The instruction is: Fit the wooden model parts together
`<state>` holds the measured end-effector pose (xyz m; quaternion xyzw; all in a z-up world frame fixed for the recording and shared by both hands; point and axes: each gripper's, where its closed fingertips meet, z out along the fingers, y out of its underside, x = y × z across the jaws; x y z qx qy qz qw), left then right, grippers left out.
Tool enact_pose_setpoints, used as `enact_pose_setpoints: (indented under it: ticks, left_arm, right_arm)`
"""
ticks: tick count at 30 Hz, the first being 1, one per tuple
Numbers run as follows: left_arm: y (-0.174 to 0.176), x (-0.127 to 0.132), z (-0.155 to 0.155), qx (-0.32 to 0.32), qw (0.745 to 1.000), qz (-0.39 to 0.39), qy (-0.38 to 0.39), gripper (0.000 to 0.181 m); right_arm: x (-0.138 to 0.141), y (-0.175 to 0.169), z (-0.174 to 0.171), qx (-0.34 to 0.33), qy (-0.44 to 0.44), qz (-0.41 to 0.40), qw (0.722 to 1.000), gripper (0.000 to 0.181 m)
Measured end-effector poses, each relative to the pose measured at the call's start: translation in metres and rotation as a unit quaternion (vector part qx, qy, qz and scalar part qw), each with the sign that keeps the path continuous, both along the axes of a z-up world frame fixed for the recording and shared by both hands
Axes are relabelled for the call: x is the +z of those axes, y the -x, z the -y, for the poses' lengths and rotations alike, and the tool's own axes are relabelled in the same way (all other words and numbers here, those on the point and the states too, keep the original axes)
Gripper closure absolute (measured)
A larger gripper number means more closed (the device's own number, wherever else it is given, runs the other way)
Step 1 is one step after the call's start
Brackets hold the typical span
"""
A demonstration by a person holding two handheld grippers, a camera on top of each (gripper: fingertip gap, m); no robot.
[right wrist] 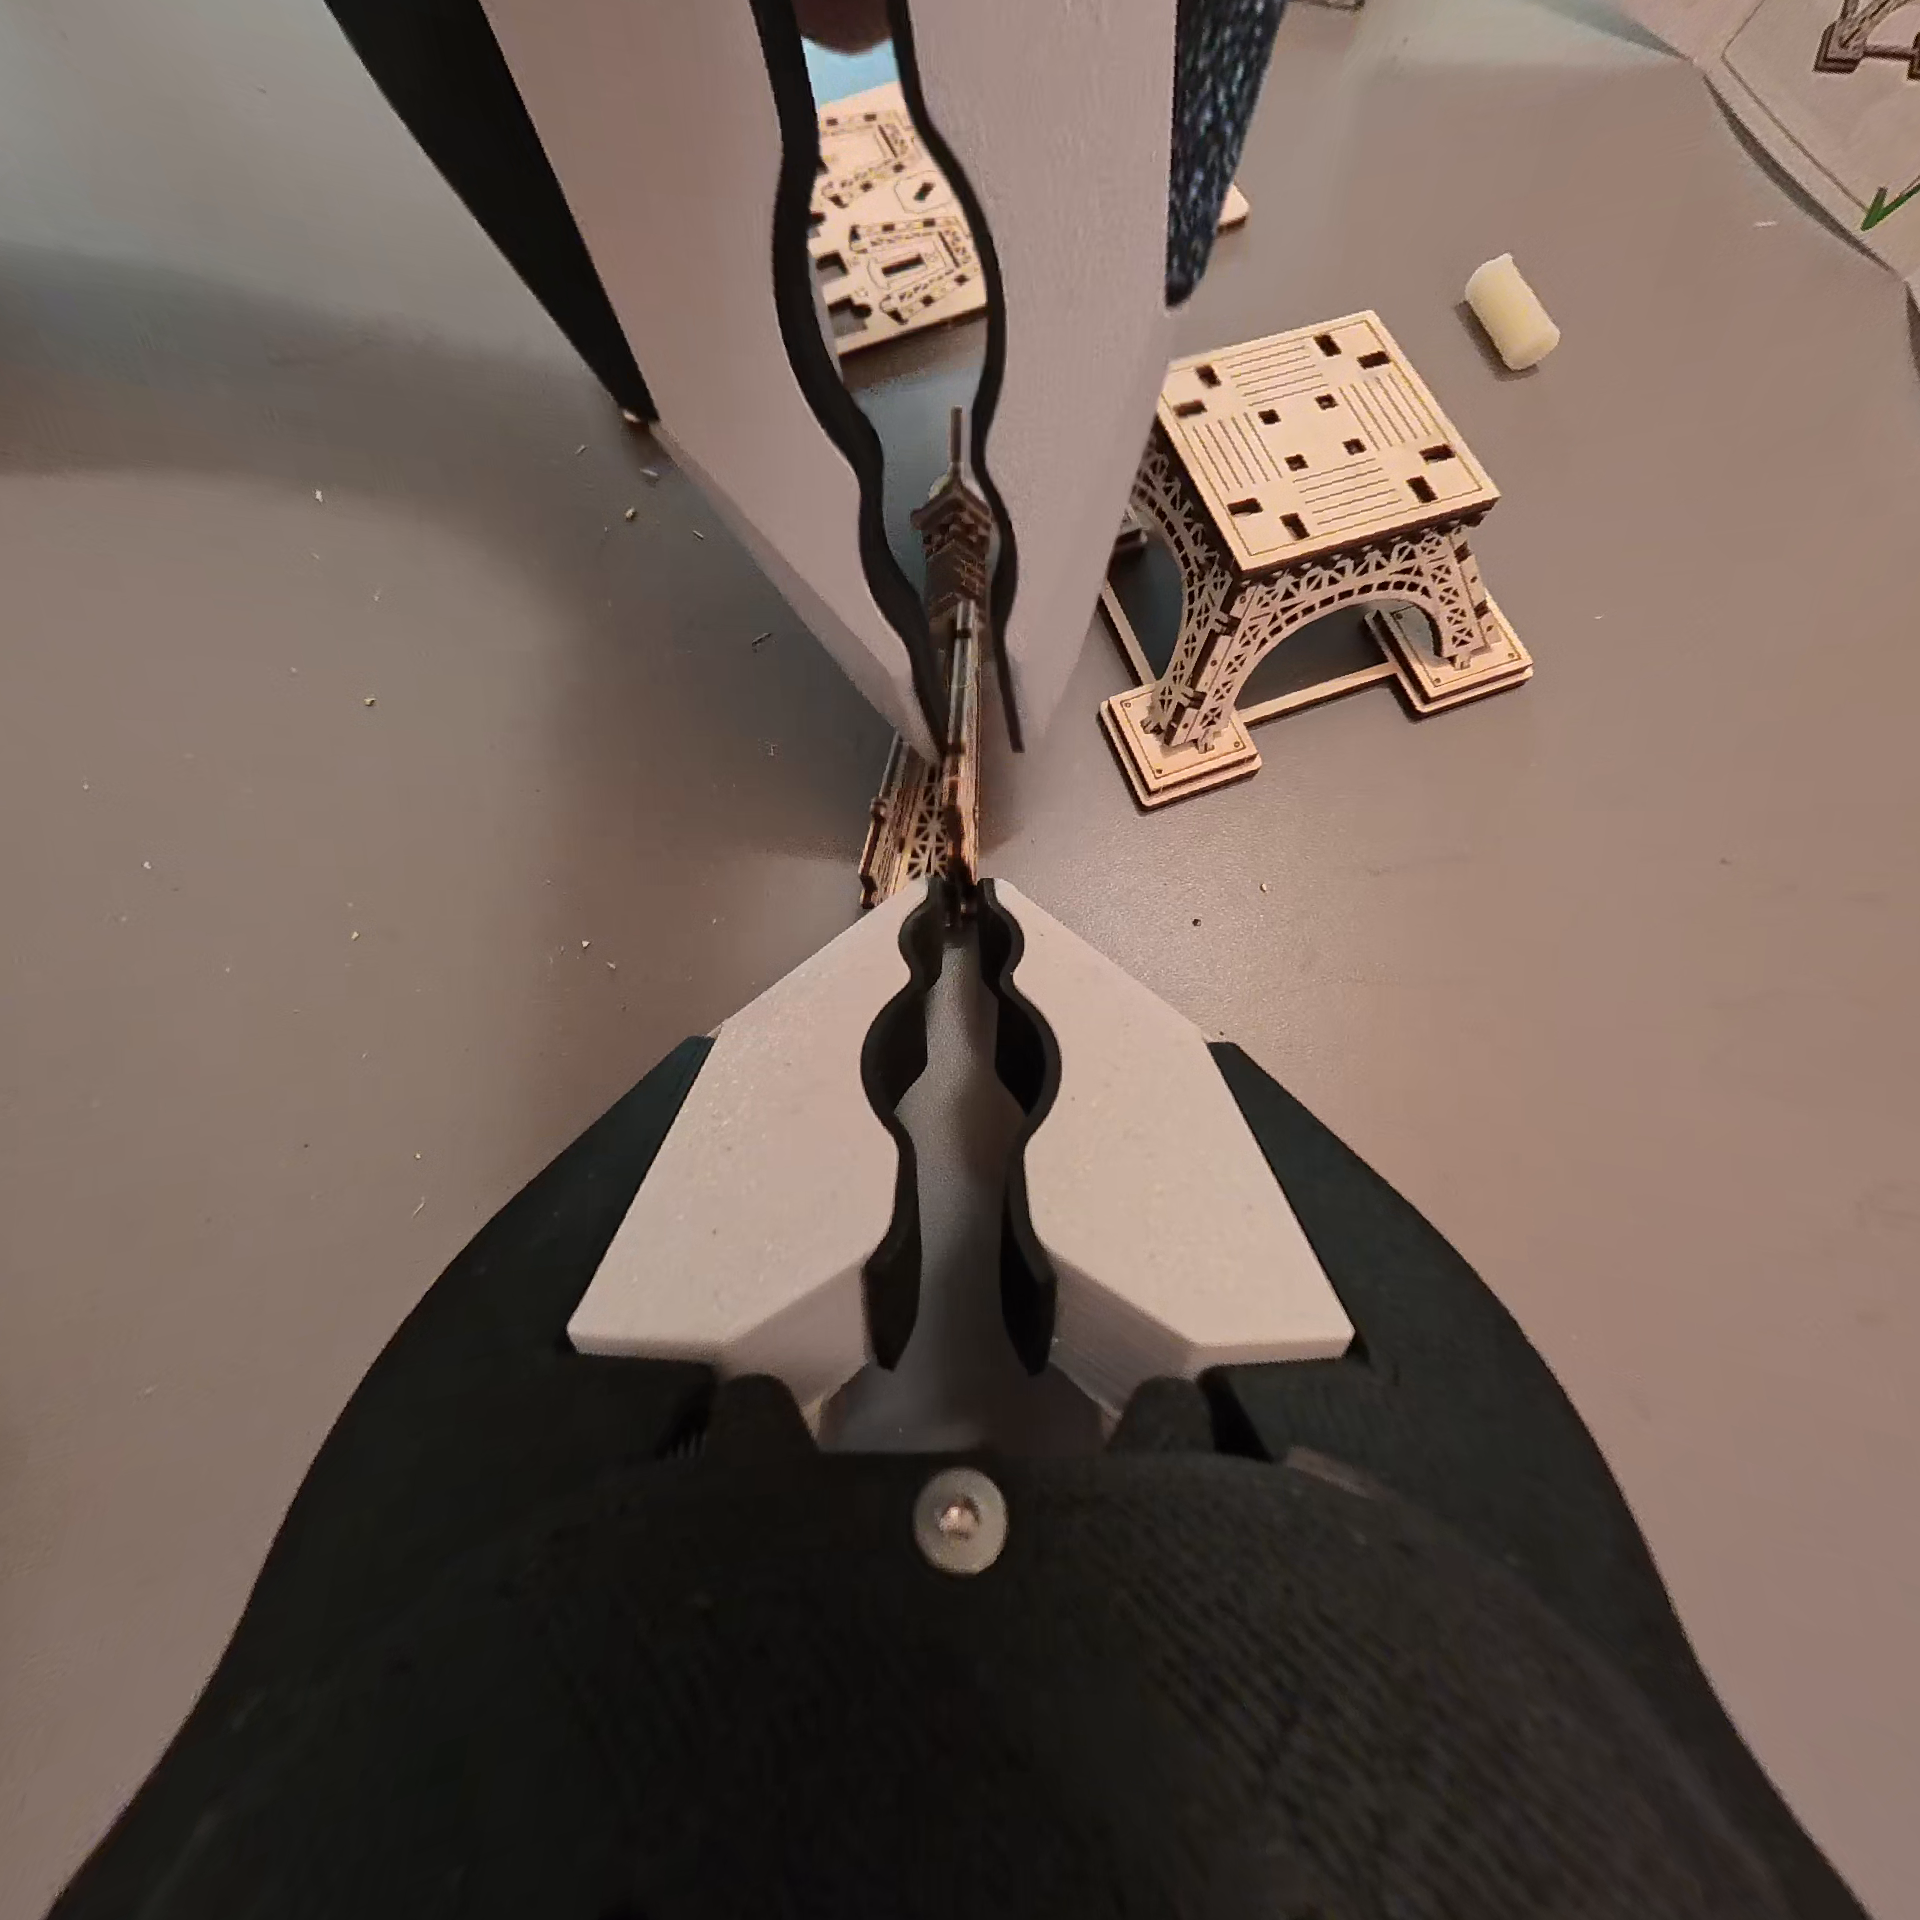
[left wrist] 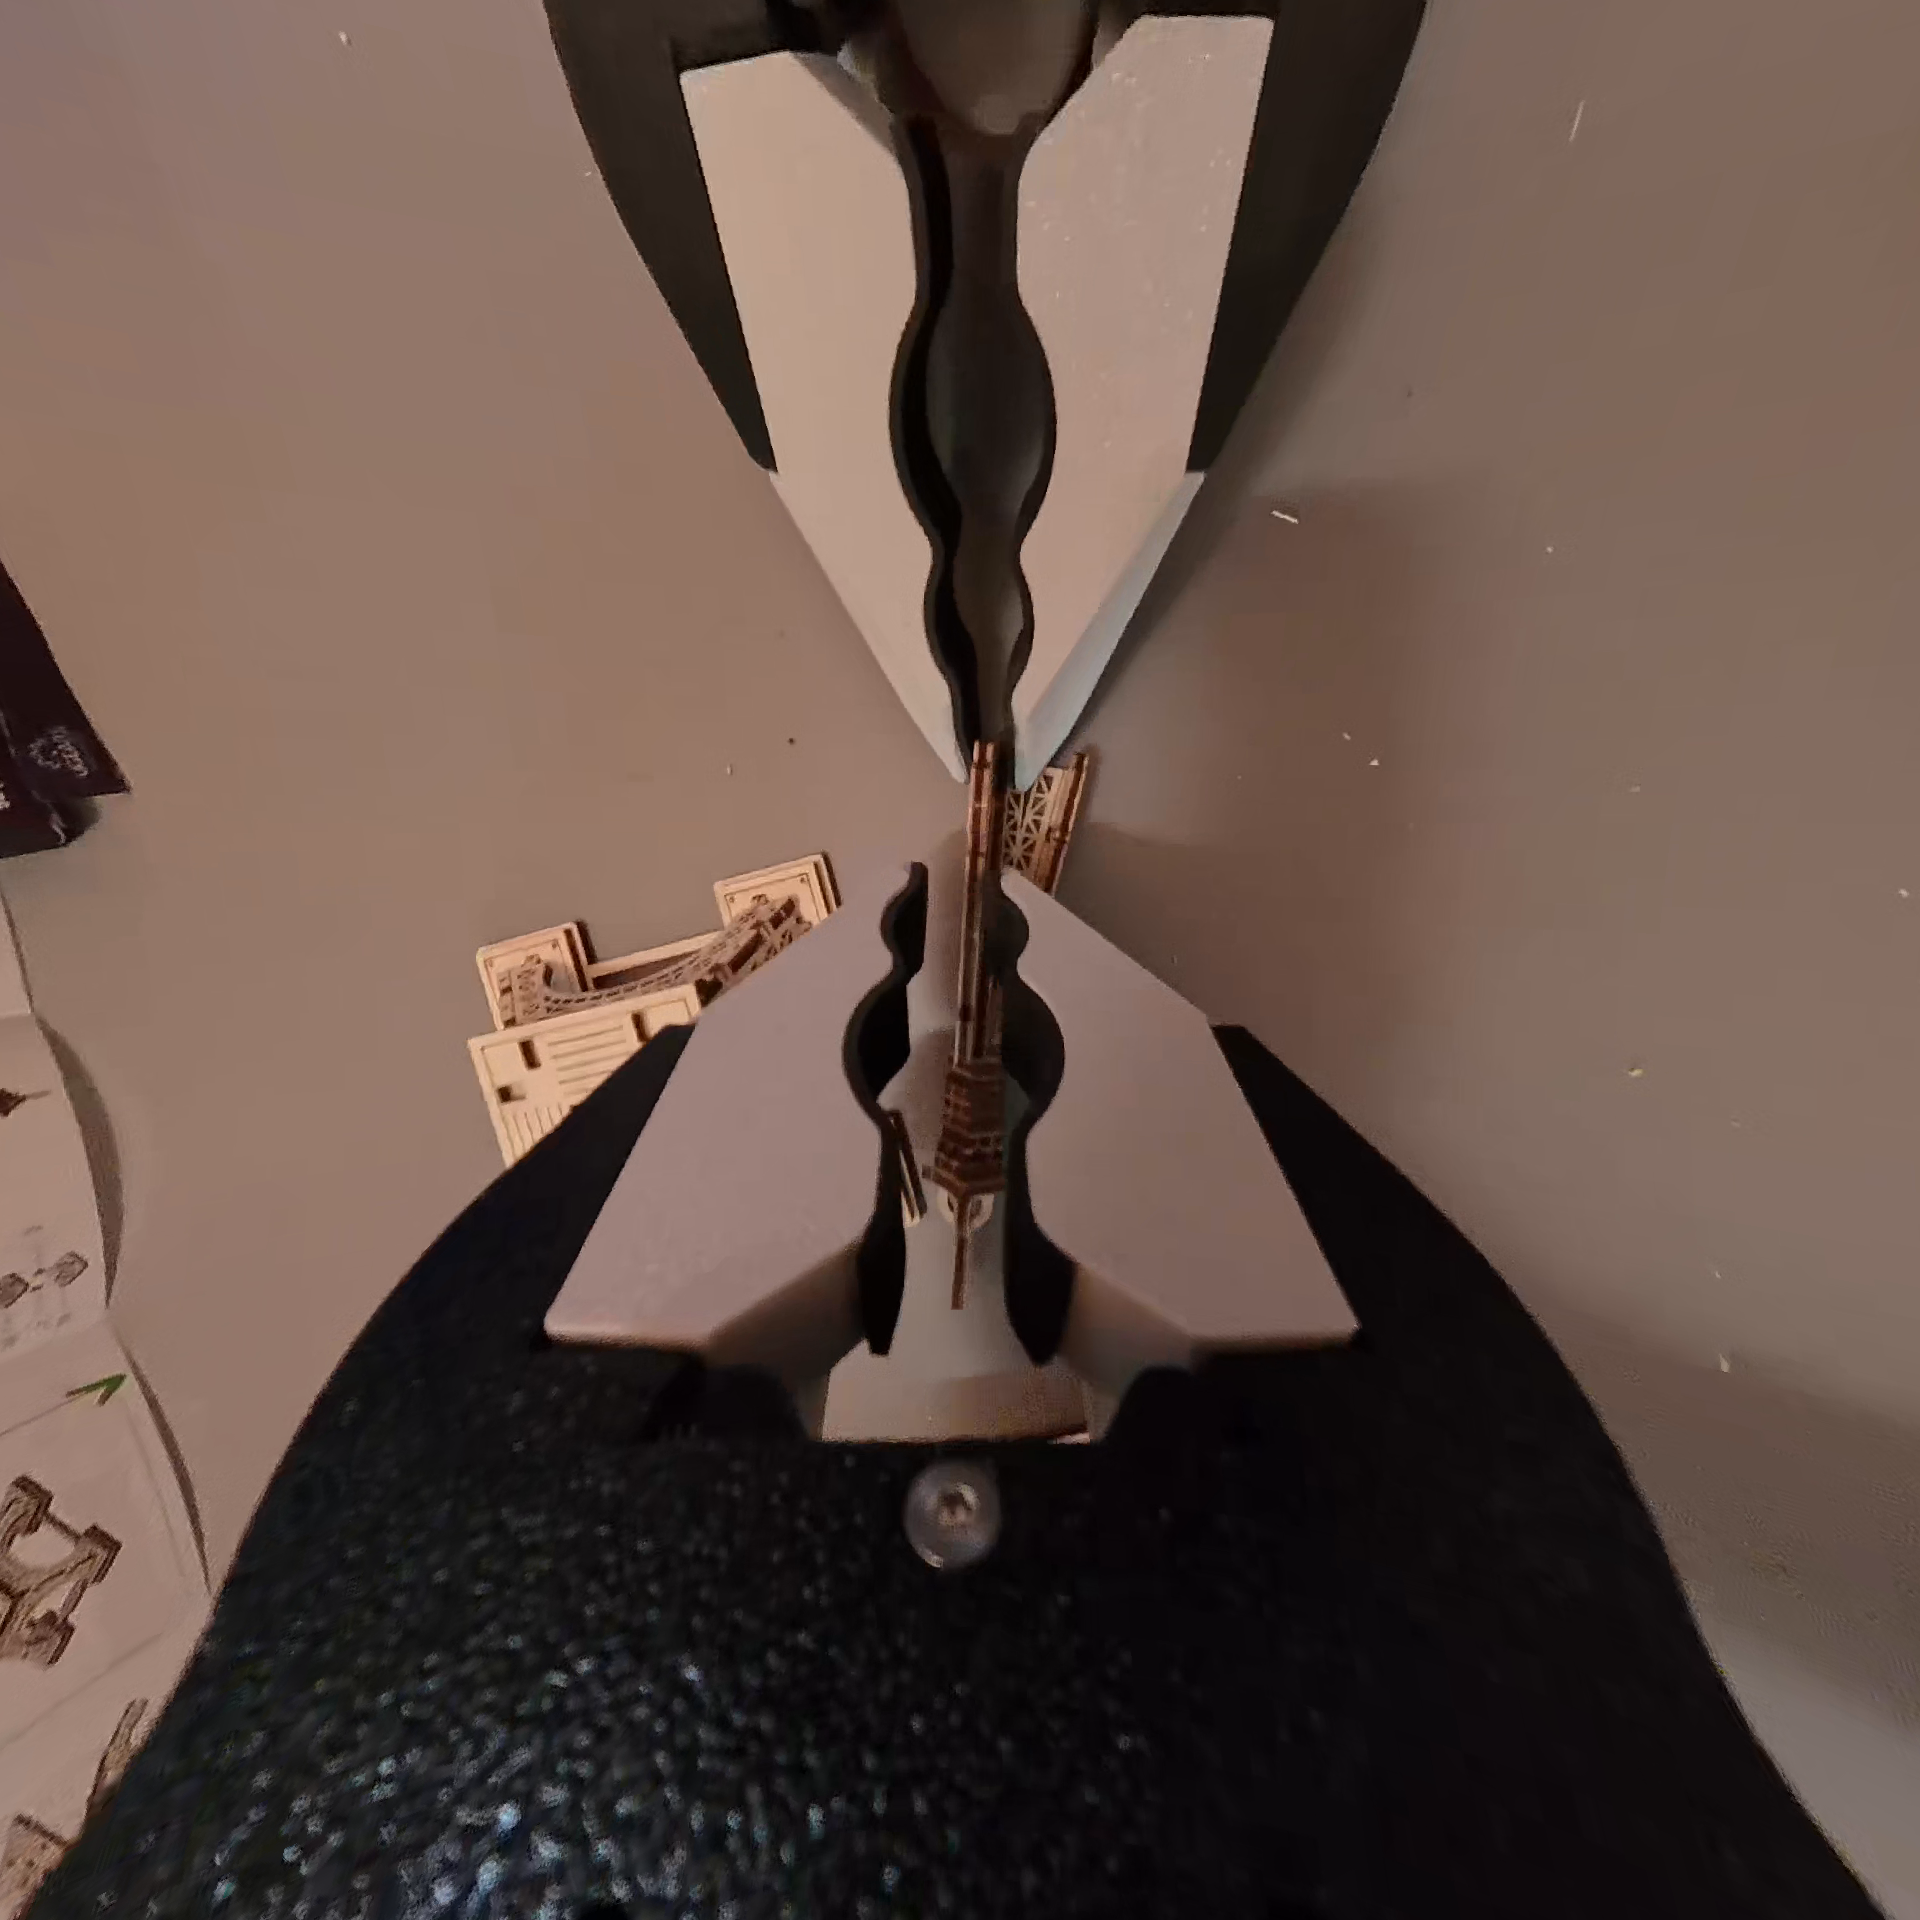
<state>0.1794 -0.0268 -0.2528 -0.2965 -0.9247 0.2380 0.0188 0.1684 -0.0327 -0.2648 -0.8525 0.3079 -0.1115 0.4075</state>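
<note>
A slim wooden tower spire (left wrist: 961, 1132) with a dark tip lies between the fingers of my left gripper (left wrist: 966, 883), which is shut on it, tip pointing back at the camera. Its wider lattice end (left wrist: 1044, 821) sticks out past the fingertips. My right gripper (right wrist: 961, 894) faces the left one tip to tip and is shut on that lattice end (right wrist: 914, 821). The right gripper shows at the top of the left wrist view (left wrist: 992, 743); the left gripper (right wrist: 961, 738) and the spire (right wrist: 951, 561) show at the top of the right wrist view. The arched tower base (right wrist: 1320, 488) stands on the table to the side (left wrist: 582, 1039).
A flat sheet of punched wooden parts (right wrist: 894, 249) lies behind the left gripper. A small white cylinder (right wrist: 1512, 312) lies past the tower base. Printed instruction sheets (left wrist: 52, 1351) (right wrist: 1849, 62) and a dark packet (left wrist: 42, 727) lie at the table's edges. Wood crumbs dot the grey tabletop (right wrist: 312, 831). The tips of both grippers are at nearly the same place. About 15 cm separates my left fingertips from the small white cylinder (right wrist: 1512, 312).
</note>
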Motion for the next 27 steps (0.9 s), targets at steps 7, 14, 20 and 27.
enact_pose_setpoints:
  ticks: [7,14,20,27]
  left_arm:
    - [0.003,-0.005,0.001,-0.034,0.999,0.014,-0.009,0.18]
    - [0.003,-0.005,0.001,-0.04,0.999,-0.01,-0.013,0.18]
    - [0.003,-0.005,0.0,-0.048,0.999,-0.015,-0.012,0.18]
    - [-0.019,0.016,-0.022,0.002,1.0,-0.012,0.01,0.174]
  right_arm:
    - [0.0,0.0,0.0,-0.001,-0.001,-0.002,1.0,0.177]
    - [0.0,0.0,0.0,0.007,0.004,0.003,1.0,0.178]
    - [0.0,0.0,0.0,0.007,-0.005,-0.007,1.0,0.177]
    - [0.0,0.0,0.0,0.007,-0.009,-0.012,1.0,0.177]
